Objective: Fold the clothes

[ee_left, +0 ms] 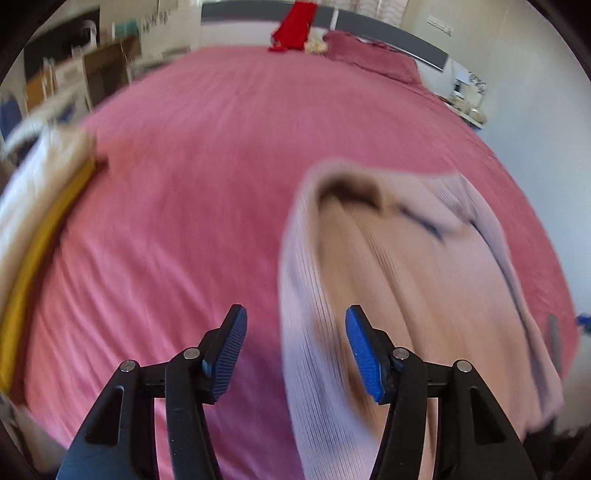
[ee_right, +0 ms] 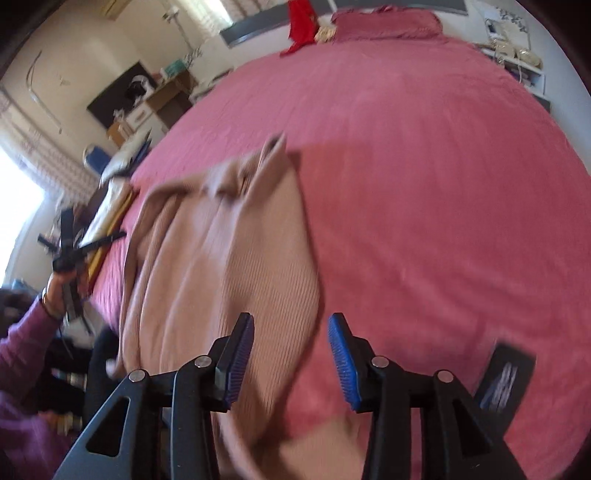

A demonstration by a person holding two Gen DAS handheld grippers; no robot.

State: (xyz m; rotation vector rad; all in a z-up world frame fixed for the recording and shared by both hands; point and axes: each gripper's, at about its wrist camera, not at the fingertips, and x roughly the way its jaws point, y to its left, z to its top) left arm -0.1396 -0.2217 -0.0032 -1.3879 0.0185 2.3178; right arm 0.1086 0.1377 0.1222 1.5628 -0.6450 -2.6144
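Closest to each camera, both grippers stand open with nothing between their ribbed blue pads: the left gripper hovers over the near left edge of a beige sweater, and the right gripper hovers over its near right edge. Neither one touches the cloth. Spread on the near half of a pink bedspread, the sweater is a soft, fine-ribbed knit lying lengthwise away from the person, its body fairly flat but rumpled into long ridges, its far end bunched and curled up. A sensible next fold would probably start with each gripper pinching one near corner through all the layers, lifting evenly and keeping the two sides level, because this limp knit is likely to sag and crease if pulled from one side only. At the left of the right wrist view, the person's left hand in a purple sleeve holds its tool beside the bed. Farther left, a stack of white and mustard fabric sits at the bed's edge. Farthest away, a red garment and a pink pillow lie by the headboard.
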